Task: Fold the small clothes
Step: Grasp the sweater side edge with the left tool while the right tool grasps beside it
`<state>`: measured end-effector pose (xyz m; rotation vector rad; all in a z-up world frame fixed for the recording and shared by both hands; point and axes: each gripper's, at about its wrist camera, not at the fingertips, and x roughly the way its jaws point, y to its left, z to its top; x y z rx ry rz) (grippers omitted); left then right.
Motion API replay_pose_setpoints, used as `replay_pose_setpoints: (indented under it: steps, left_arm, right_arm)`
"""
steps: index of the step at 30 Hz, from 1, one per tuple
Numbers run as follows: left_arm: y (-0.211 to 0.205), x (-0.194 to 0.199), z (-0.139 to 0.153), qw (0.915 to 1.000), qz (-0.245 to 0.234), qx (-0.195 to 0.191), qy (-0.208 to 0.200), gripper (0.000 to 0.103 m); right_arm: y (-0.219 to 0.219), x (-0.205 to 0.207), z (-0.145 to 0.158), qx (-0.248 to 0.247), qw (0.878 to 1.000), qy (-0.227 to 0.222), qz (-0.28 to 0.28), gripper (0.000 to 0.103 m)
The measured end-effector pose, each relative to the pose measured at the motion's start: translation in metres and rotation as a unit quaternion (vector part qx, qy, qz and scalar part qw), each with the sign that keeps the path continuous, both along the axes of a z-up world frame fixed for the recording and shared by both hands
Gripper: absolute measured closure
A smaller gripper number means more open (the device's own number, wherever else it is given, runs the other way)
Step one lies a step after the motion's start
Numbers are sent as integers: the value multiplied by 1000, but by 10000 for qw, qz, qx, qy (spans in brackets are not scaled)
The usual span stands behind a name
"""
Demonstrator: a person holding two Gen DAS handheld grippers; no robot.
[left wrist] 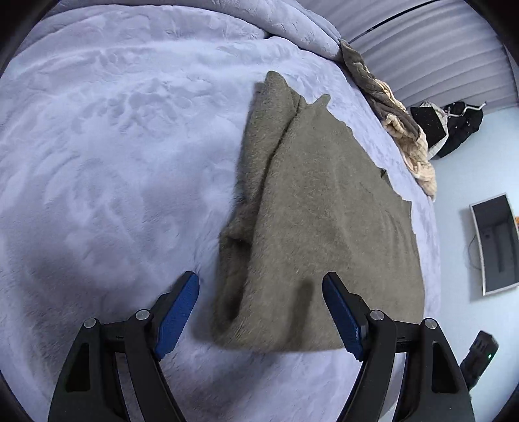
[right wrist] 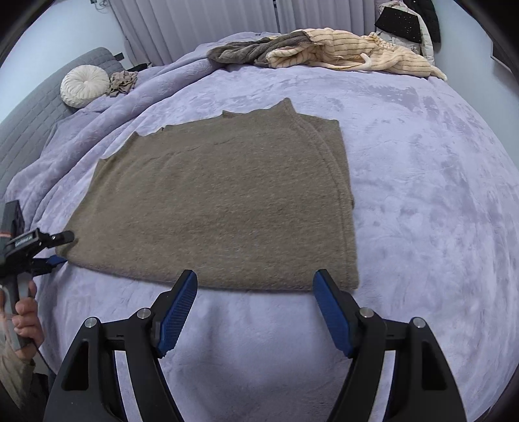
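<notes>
A bedroom: a blanket-covered bed (right wrist: 421, 162), round cushion (right wrist: 85, 85), curtains (right wrist: 194, 26).

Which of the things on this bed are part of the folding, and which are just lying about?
In use:
- fuzzy brown knit garment, spread flat
- left tool, open
- right tool, open

Lying about:
- cream striped clothing
- grey knit clothing
- round white cushion

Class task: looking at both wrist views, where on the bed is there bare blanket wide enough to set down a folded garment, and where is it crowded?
Free: the wide lilac blanket right of the brown garment in the right wrist view, and the strip between its near hem and the right tongs. Crowded: the far edge, with the striped clothes pile, and the round cushion corner.
</notes>
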<state>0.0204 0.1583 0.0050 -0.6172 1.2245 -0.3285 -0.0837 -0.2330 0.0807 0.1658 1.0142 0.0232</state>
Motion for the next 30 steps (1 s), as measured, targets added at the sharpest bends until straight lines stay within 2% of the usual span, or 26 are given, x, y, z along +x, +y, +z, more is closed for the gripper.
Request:
replay_pose_setpoints:
  steps: [3,4,6,12,16,21,24,30]
  left_arm:
    - [-15,15,-3,9998,-57,-139,100,27]
    - [-22,17,0,9998,-144,-70,67,31]
    - [-33,19,3,9994,-340,57,-3,59]
    - [-24,14,0,9990,-173,-375,-148,75]
    - [-26,10,0,9987,-174,-333,-358,76]
    - [-28,7,-3,9975,-232,-243,-616,76]
    - [-28,7,-5,9968,-279,-221,-713,76]
    - [-31,8,-6,9956,-383,-156,-838,76]
  right_arm:
    - [17,0,3,-96,9997,16,207,26]
    - [22,1,5,-132,9995,17,278,26]
    - [31,5,10,-206,9990,-1,409,26]
    - [55,39,27,-200,9973,118,696,26]
    - [82,80,39,-53,9956,214,915,24]
    - [138,150,38,-59,9911,513,1226,24]
    - [176,194,27,-8,9882,749,1333,24]
    - [240,263,-9,140,9840,1330,1174,24]
